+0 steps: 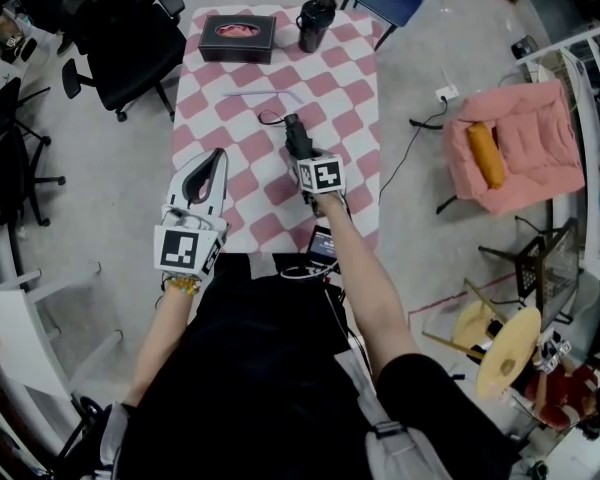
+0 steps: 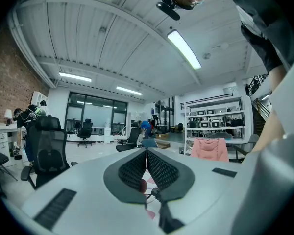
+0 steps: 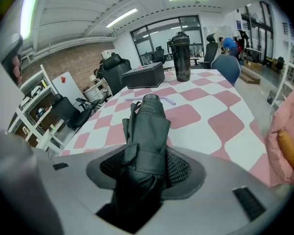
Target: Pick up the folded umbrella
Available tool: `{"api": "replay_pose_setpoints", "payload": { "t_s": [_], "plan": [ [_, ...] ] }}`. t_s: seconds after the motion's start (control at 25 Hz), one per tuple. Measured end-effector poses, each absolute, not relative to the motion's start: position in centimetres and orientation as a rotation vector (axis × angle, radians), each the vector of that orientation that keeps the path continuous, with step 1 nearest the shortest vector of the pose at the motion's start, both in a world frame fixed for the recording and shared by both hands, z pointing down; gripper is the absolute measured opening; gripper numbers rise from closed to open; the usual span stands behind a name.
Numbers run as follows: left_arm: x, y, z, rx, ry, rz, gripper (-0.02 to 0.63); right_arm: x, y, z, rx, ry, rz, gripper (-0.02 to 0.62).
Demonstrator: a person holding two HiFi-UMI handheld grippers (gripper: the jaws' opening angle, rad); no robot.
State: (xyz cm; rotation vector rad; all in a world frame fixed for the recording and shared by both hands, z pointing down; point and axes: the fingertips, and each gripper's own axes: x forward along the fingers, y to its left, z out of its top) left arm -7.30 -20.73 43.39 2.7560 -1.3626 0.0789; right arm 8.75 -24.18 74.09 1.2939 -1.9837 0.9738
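Note:
The folded black umbrella [image 3: 148,131] lies lengthwise between the pads of my right gripper [image 3: 146,166], which is shut on it. Its capped tip points away over the pink-and-white checked table [image 3: 220,119]. In the head view the umbrella [image 1: 297,138] sticks out past the right gripper [image 1: 305,158] above the table's middle, a thin strap loop trailing to its left. My left gripper [image 1: 208,168] hovers over the table's near left part, jaws together and empty. In the left gripper view its pads [image 2: 146,166] meet with nothing between them.
A dark tissue box [image 1: 237,38] and a black lidded tumbler [image 1: 315,24] stand at the table's far end. A thin pale rod [image 1: 265,94] lies mid-table. Black office chairs [image 1: 130,33] stand left; a pink cushioned chair [image 1: 520,143] is on the right.

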Motion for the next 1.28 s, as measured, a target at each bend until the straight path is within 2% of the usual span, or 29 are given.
{"api": "replay_pose_setpoints", "payload": {
  "t_s": [1.28],
  "plan": [
    [-6.4, -21.7, 42.3, 2.788, -1.329, 0.076, 0.014, 7.9, -25.5, 67.1, 1.351, -2.155, 0.946, 0.213]
  ]
}}
